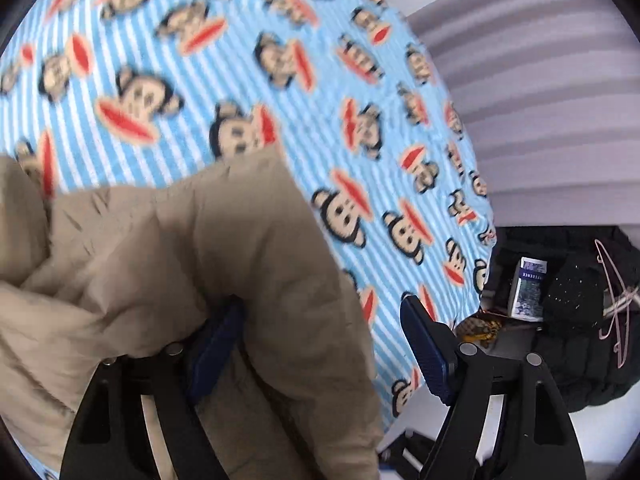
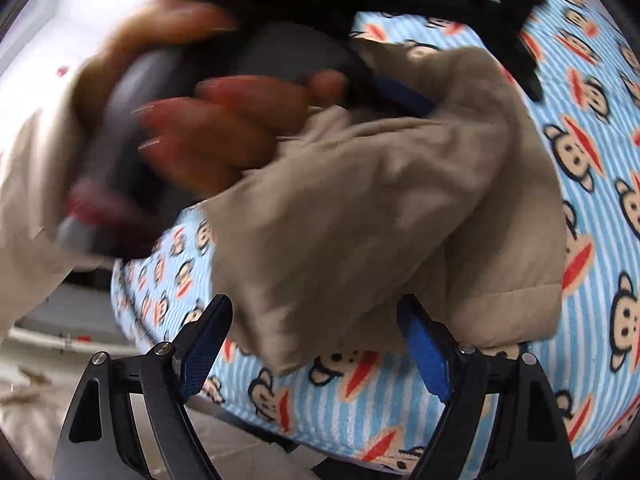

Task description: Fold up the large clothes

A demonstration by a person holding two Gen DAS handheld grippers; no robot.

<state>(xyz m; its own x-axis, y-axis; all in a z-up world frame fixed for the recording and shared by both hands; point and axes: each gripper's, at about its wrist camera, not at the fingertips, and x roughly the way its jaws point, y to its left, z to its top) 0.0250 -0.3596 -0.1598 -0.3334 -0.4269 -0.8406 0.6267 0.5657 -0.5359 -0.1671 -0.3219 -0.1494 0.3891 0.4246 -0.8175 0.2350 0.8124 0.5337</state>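
A tan padded garment (image 1: 224,256) lies bunched on a bed covered by a blue striped monkey-print sheet (image 1: 224,64). My left gripper (image 1: 320,328) is open with its jaws wide; a fold of the garment drapes between them and over the left pad (image 1: 218,340). In the right wrist view the same garment (image 2: 380,208) lies just past my right gripper (image 2: 316,336), which is open, its pads on either side of the cloth's lower edge. The person's hand holding the left gripper (image 2: 224,120) is close above, blurred.
The bed's edge falls away at right in the left wrist view. Beyond it are a grey striped surface (image 1: 540,92), dark clothing (image 1: 576,312), a small blue-and-white box (image 1: 528,288) and a pink hanger (image 1: 618,300). Floor shows lower left in the right wrist view (image 2: 48,392).
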